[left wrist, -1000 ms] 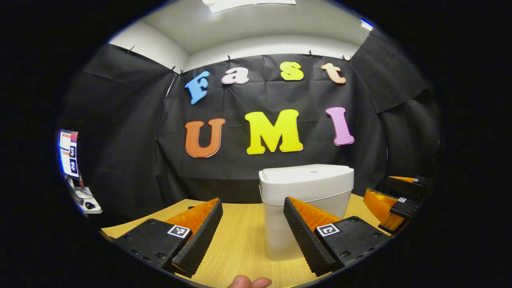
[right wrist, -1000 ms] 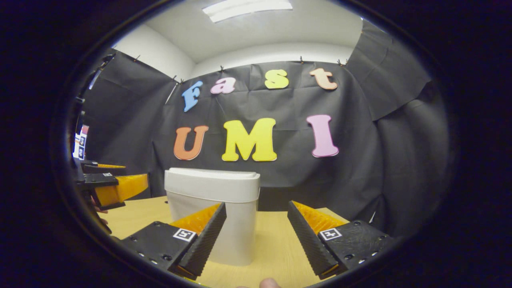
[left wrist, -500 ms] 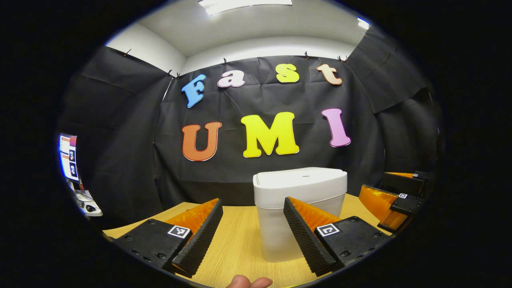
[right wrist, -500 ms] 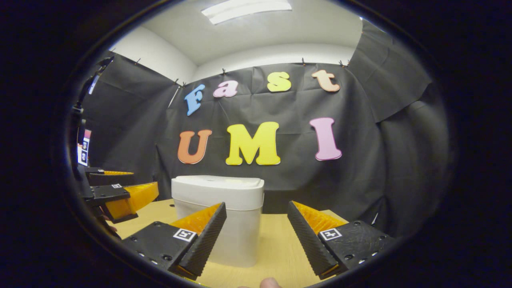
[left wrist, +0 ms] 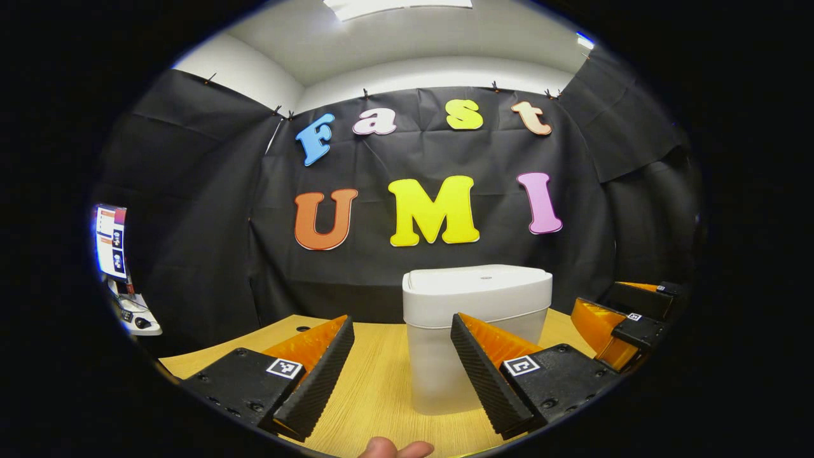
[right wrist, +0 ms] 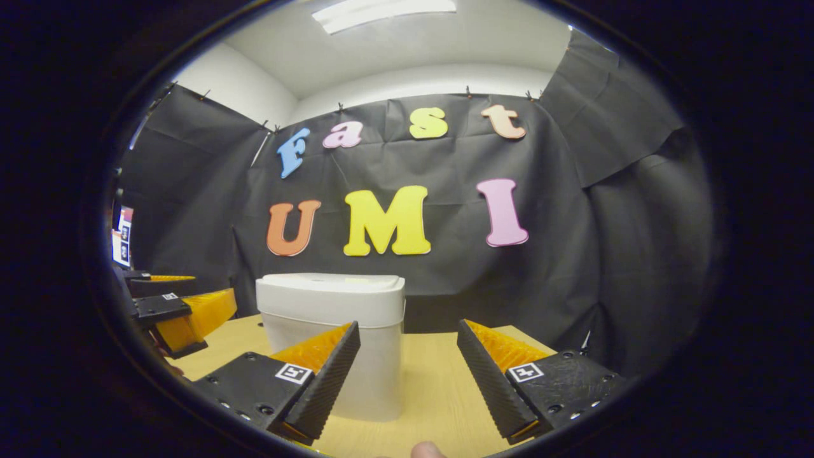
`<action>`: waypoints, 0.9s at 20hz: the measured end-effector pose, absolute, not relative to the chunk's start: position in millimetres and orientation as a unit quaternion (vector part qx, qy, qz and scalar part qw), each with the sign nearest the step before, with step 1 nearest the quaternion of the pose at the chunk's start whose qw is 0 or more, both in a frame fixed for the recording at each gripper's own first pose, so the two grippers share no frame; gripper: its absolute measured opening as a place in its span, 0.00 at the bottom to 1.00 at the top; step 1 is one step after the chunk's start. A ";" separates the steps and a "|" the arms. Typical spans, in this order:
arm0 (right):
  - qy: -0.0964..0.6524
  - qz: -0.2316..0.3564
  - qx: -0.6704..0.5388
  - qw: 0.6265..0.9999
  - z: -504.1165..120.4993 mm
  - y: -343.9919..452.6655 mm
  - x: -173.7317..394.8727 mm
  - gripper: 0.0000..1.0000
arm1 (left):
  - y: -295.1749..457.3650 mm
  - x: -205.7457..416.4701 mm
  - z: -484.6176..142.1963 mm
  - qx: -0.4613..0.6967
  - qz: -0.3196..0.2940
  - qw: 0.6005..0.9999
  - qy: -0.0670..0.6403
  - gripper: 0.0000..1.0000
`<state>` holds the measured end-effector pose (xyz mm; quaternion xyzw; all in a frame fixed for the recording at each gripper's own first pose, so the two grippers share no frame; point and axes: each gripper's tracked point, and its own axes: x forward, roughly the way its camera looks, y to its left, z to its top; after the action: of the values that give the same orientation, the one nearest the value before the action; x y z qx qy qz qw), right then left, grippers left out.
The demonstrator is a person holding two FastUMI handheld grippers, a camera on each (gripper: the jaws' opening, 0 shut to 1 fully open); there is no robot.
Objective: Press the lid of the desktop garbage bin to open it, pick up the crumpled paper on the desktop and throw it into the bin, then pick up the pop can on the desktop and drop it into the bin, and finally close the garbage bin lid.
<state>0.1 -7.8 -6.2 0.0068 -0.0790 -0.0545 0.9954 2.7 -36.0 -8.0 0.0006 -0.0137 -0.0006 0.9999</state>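
A white desktop garbage bin (left wrist: 474, 331) with its lid (left wrist: 477, 280) down stands on the wooden table (left wrist: 381, 375), just ahead of my left gripper (left wrist: 402, 340), which is open and holds nothing. At the right edge of the left gripper view the right gripper (left wrist: 620, 321) hovers beside the bin. In the right gripper view the same bin (right wrist: 334, 337) stands ahead and to the left, its lid (right wrist: 331, 283) flat. My right gripper (right wrist: 409, 343) is open and empty. The left gripper (right wrist: 175, 305) hangs at the left of that view.
Black cloth walls close the booth behind and to the sides. A lit screen (left wrist: 109, 242) and a small white device (left wrist: 137, 318) sit off the table's left. A fingertip (left wrist: 394, 447) shows at the bottom edge.
Both views sway slightly up and back. The bin stays in place with its lid down, and both grippers stay open.
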 end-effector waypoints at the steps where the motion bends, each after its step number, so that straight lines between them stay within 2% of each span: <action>1: -0.078 -0.052 0.007 0.996 -6.9 -6.5 0.1 0.96 | -34.9 2.6 -8.0 -0.001 0.001 1.000 -0.014 0.98; 18: -0.066 -0.045 0.018 0.997 -15.2 -1.7 -0.2 0.96 | -29.3 1.8 -10.1 0.003 0.008 1.000 -0.011 0.98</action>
<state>-0.2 -1.7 -15.2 0.0177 -0.0660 -0.0455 0.9966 1.8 -29.3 -10.1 0.0026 -0.0114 0.0079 0.9999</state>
